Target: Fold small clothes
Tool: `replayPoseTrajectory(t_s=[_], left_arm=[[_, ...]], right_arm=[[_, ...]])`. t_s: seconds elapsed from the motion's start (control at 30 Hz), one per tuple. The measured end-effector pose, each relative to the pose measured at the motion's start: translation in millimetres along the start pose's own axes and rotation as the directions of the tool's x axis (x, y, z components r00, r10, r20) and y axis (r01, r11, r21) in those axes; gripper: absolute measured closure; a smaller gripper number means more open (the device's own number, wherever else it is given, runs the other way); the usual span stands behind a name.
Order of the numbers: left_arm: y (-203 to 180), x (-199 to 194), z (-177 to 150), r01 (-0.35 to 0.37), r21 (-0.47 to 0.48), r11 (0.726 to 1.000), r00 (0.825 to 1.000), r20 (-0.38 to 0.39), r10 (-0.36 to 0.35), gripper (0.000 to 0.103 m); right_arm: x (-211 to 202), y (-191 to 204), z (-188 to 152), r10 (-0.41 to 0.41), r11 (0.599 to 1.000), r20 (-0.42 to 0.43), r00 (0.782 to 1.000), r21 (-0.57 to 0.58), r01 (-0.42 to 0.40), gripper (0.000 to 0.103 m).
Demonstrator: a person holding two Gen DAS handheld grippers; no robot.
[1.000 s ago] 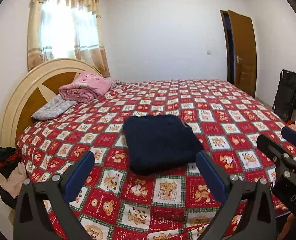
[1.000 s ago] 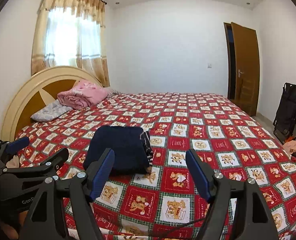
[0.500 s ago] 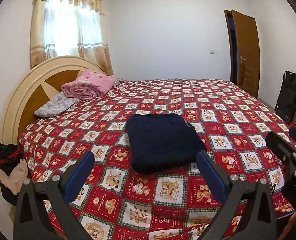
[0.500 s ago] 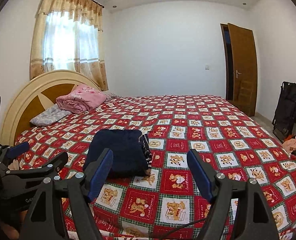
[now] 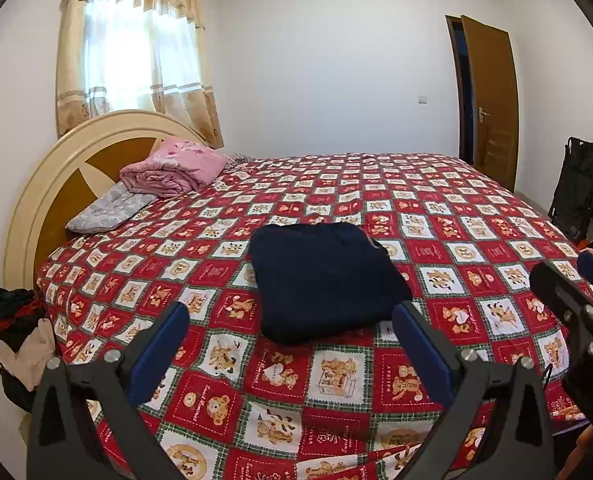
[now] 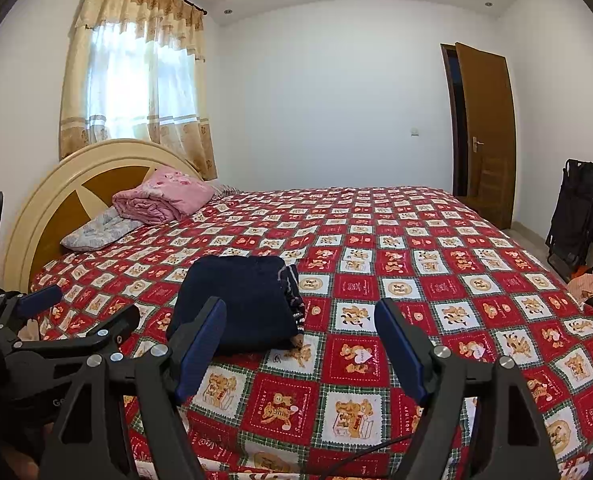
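Nothing on the bed had shifted since the earlier frames; you held both grippers where they were, and only the framing of the room crept slightly.

From your left wrist view, the left gripper (image 5: 292,344) hung low over the near edge of the bed (image 5: 436,216), its jaws spread wide with nothing between the blue pads. The folded dark navy garment (image 5: 320,280) lay flat on the red patchwork bedspread, just beyond the jaws and about midway across the near half of the bed. That bedspread carried squares of teddy bears, and one near square read "HOLIDAY". A pink folded blanket (image 5: 172,170) sat on a grey pillow (image 5: 108,212) against the rounded cream headboard (image 5: 56,176). Behind that hung a beige curtain (image 5: 136,52) over a bright window. A brown door (image 5: 492,100) stood open in the far right wall, with a black folded stroller (image 5: 578,188) beside it. A heap of dark and tan clothes (image 5: 16,332) sat off the bed's left corner. Your right gripper (image 5: 576,312) poked in at the right edge.

From your right wrist view, the right gripper (image 6: 300,344) likewise had its jaws spread and empty. The navy garment (image 6: 240,304) lay ahead and left of them, its striped lining showing at the right edge. Your left gripper (image 6: 68,328) showed at the left, with partial lettering too cut off to read.
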State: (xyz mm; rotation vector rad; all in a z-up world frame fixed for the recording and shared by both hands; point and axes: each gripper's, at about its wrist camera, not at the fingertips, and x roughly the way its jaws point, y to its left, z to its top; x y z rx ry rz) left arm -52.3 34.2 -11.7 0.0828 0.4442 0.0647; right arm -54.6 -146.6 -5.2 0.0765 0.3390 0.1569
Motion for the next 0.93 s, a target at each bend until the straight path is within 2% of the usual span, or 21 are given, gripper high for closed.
replayPoseTrajectory(t_s=[0.5, 0.77, 0.93], left_arm=[[-2.4, 2.2, 0.1, 0.001, 0.013, 1.000, 1.000, 0.006, -0.001, 0.000], [-0.5, 0.9, 2.4, 0.037, -0.008, 0.999, 0.999, 0.021, -0.037, 0.000], [0.3, 5.3, 1.9, 0.053, -0.019, 0.998, 0.999, -0.001, -0.053, 0.000]], right_arm=[[0.7, -1.4, -2.7, -0.006, 1.000, 0.001, 1.000, 0.003, 0.006, 0.025], [0.7, -2.4, -2.9, -0.005, 1.000, -0.001, 1.000, 0.004, 0.005, 0.025], [1.5, -4.6, -3.4, -0.006, 1.000, -0.004, 1.000, 0.016, 0.006, 0.025]])
